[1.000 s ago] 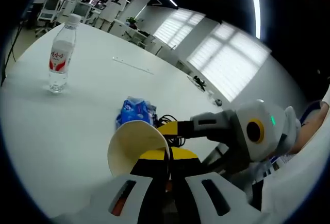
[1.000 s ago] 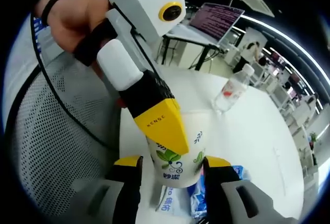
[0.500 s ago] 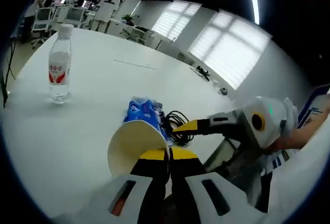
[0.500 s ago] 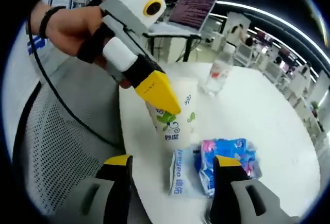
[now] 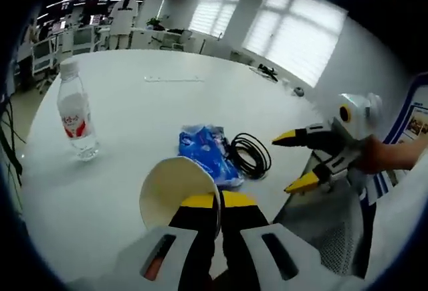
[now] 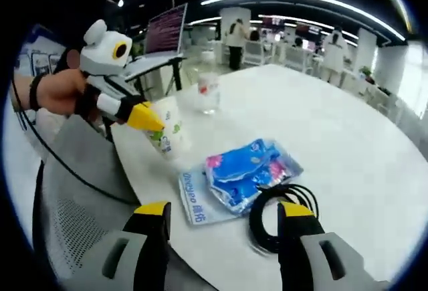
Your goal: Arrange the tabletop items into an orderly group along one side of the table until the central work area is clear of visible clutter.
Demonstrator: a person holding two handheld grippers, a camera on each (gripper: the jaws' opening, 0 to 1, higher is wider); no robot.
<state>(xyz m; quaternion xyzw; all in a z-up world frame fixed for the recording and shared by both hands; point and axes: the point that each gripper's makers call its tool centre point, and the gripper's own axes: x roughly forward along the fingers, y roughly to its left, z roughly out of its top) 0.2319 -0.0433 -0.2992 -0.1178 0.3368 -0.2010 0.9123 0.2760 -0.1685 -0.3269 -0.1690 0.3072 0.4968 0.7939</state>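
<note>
Near the table (image 5: 134,104) edge, my left gripper (image 5: 219,205) is clamped on the rim of the paper cup (image 5: 175,190), which in the right gripper view stands just beside the blue packet (image 6: 247,170). My right gripper (image 6: 224,214) hangs with its jaws spread and nothing between them, above the packet and the coiled black cable (image 6: 281,214) touching it. The bottle (image 5: 77,117) stands upright, well apart from the packet.

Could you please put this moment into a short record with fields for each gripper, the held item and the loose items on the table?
left gripper: shut on the paper cup, fingers pinching its rim
right gripper: open, holding nothing, at the table edge
water bottle: upright, apart from the rest
blue packets: lying flat near the edge
black cable: coiled, beside the blue packets
table: white, round
</note>
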